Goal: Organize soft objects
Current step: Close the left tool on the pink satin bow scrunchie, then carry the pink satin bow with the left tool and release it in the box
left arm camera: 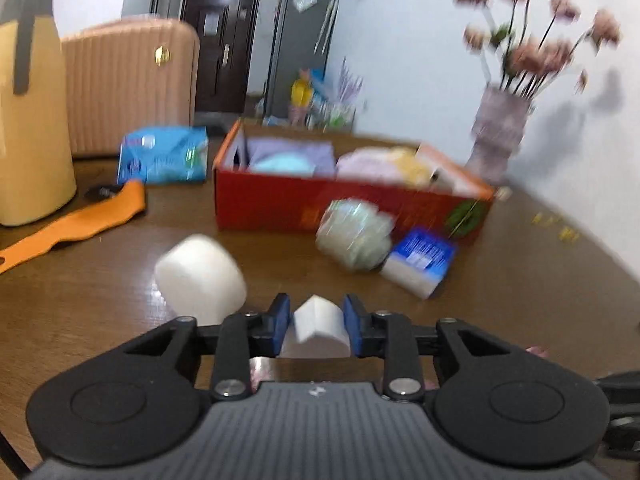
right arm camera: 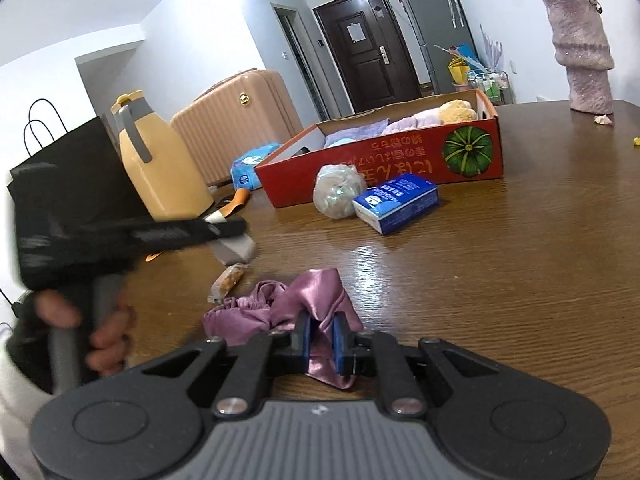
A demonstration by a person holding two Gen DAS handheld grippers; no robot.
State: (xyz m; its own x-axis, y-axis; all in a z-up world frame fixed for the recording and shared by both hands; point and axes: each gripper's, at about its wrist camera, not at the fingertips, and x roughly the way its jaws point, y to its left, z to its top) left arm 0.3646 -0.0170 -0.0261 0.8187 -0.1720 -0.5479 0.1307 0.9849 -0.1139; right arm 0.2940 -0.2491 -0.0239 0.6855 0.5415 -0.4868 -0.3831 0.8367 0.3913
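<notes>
Two grippers grip: left gripper [left arm camera: 316,322] pinches a white sponge [left arm camera: 318,326], right gripper [right arm camera: 320,340] clamps purple satin cloth [right arm camera: 316,300]

On the counter [right arm camera: 520,240], a tissue pack [right arm camera: 396,202] and wrapped ball [right arm camera: 338,192] lie before the box [right arm camera: 380,160]; a vase [right arm camera: 584,56] stands behind, right.

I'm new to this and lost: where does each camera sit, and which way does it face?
Left wrist: on the left hand-held gripper, facing the red cardboard box; white foam block between its fingers.
Right wrist: on the right hand-held gripper, pinching purple satin cloth; a hand shows.
Shared: box, brown wooden table.
</notes>
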